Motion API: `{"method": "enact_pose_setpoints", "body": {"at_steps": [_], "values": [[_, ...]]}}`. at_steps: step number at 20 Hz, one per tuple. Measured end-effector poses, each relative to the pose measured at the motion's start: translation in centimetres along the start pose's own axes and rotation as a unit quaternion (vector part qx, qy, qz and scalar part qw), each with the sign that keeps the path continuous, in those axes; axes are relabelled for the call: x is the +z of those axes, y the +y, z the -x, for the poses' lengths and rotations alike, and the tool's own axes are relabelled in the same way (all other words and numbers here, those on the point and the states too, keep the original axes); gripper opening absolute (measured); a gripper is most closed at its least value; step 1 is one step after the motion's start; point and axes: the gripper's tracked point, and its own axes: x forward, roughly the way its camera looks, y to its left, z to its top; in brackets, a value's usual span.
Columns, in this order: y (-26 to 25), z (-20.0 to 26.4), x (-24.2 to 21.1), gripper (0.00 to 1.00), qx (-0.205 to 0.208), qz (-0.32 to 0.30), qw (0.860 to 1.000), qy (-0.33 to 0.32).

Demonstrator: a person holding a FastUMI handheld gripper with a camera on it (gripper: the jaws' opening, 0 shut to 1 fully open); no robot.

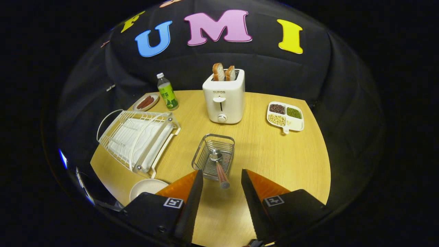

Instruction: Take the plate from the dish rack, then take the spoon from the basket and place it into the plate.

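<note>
My gripper (222,178) is open, hovering above the wooden table (274,161). Just ahead of its fingertips stands a wire basket (213,156). A spoon (218,166) leans in it, bowl down inside and reddish handle sticking out toward the gap between my fingers. Neither finger touches the handle. A white plate (147,188) lies flat on the table beside my left finger, partly hidden by it. The white dish rack (139,139) sits farther off to the left, holding no plate.
A white toaster (223,97) with two bread slices stands beyond the basket. A divided tray of beans (285,116) lies to its right. A green bottle (167,92) and a small dish of sausages (146,102) sit behind the rack.
</note>
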Motion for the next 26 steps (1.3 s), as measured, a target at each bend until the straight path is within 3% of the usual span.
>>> {"method": "enact_pose_setpoints", "body": {"at_steps": [2,6,10,18,26], "values": [[0.6,-0.8,-0.2,0.62,0.015,0.01,1.0,0.006],[0.1,-1.6,-1.0,0.19,0.015,0.004,1.0,0.025],[-0.3,-0.7,-0.7,0.12,0.002,-0.002,1.0,0.017],[0.8,6.7,1.6,0.11,-0.009,-0.054,0.998,-0.04],[7.7,14.5,-1.3,0.11,0.022,-0.06,0.996,-0.059]]}}
